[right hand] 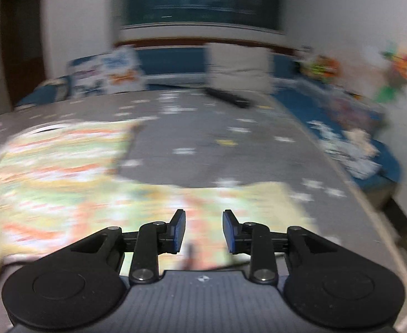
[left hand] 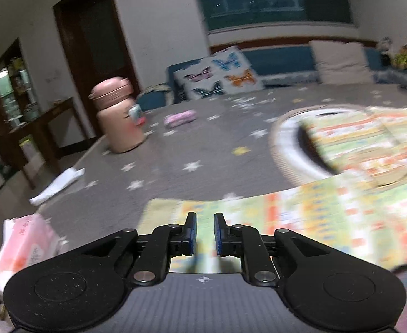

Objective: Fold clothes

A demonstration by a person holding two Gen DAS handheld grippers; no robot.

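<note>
Both tools hover over a patterned garment on a star-print bed.

The garment (left hand: 328, 216) lies spread flat; the left tool (left hand: 205, 233) and right tool (right hand: 204, 230) are spread apart, empty, above its near edge. A pink bottle (left hand: 118, 116) stands well apart.

Bed with grey star-print cover (left hand: 175, 149) fills mid-frame. On it: yellow-green-orange patterned garment (left hand: 314, 216) lower right, pink lidded bottle (left hand: 117, 116) upright left of centre, small pink pouch (left hand: 179, 118) upper centre, butterfly-print cushion (left hand: 217, 75) at the back.
</note>
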